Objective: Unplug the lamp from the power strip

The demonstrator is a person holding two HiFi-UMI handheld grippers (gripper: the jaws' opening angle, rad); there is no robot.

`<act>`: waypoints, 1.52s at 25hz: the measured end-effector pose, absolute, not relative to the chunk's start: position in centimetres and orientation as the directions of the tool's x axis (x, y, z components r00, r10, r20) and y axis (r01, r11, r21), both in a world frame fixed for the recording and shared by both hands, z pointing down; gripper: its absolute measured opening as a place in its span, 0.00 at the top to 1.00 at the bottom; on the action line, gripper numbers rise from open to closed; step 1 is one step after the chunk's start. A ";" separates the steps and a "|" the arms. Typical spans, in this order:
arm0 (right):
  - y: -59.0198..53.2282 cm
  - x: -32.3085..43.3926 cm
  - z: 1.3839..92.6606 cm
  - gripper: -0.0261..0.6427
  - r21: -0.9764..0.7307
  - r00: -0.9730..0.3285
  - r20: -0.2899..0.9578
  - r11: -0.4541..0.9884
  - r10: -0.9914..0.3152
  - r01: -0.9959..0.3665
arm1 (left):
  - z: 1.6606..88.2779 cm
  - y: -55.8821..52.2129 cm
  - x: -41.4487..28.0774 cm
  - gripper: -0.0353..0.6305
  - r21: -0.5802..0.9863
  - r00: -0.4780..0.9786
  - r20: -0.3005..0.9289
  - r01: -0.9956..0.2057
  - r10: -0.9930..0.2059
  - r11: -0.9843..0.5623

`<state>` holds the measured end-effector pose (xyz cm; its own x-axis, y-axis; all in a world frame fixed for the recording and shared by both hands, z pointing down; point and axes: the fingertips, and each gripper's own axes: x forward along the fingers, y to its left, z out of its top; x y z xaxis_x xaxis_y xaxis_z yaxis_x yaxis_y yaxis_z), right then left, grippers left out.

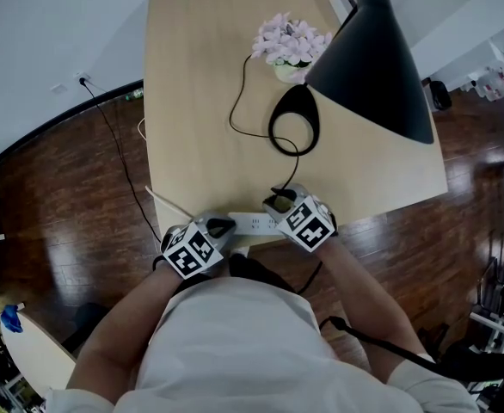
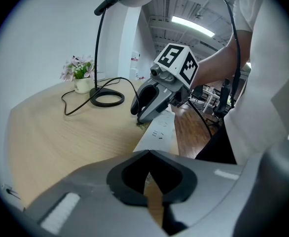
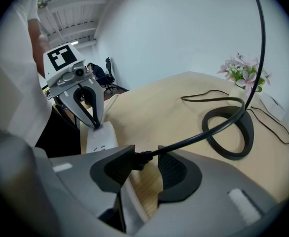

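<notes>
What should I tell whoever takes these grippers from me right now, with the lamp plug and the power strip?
Left hand-held gripper: shut, tips resting on one end of the white power strip at the table's front edge.
Right hand-held gripper: open, jaws either side of the lamp's black plug, not clamped.
The lamp stands further back on the table, and its cord runs to the plug.
Done: both grippers are placed.
Left to do: close on the plug and pull it free while steadying the strip. How firmly the plug is seated can't be seen.
</notes>
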<state>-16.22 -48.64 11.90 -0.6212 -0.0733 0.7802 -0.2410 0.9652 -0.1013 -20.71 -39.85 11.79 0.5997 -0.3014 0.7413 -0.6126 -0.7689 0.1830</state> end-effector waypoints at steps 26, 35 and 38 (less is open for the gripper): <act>-46.3 -12.5 8.0 0.72 0.006 -0.545 0.785 0.884 -0.294 -0.468 | 6.6 -36.8 -23.2 0.94 0.111 0.645 0.641 -0.613 -0.415 -0.782; -33.6 -14.7 3.0 0.72 -0.028 -0.561 0.715 0.785 -0.417 -0.619 | -0.6 -26.5 -29.7 0.94 0.115 0.703 0.477 -0.645 -0.528 -0.755; -26.8 -16.4 0.6 0.72 -0.096 -0.596 0.661 0.737 -0.456 -0.669 | -2.9 -21.5 -32.2 0.94 0.140 0.721 0.419 -0.652 -0.552 -0.746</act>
<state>-16.35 -26.83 0.57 -0.5963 -0.4555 0.6610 -0.6694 0.7366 -0.0962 -32.19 -21.52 -2.94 0.7211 -0.5517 0.4191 -0.6516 -0.7456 0.1397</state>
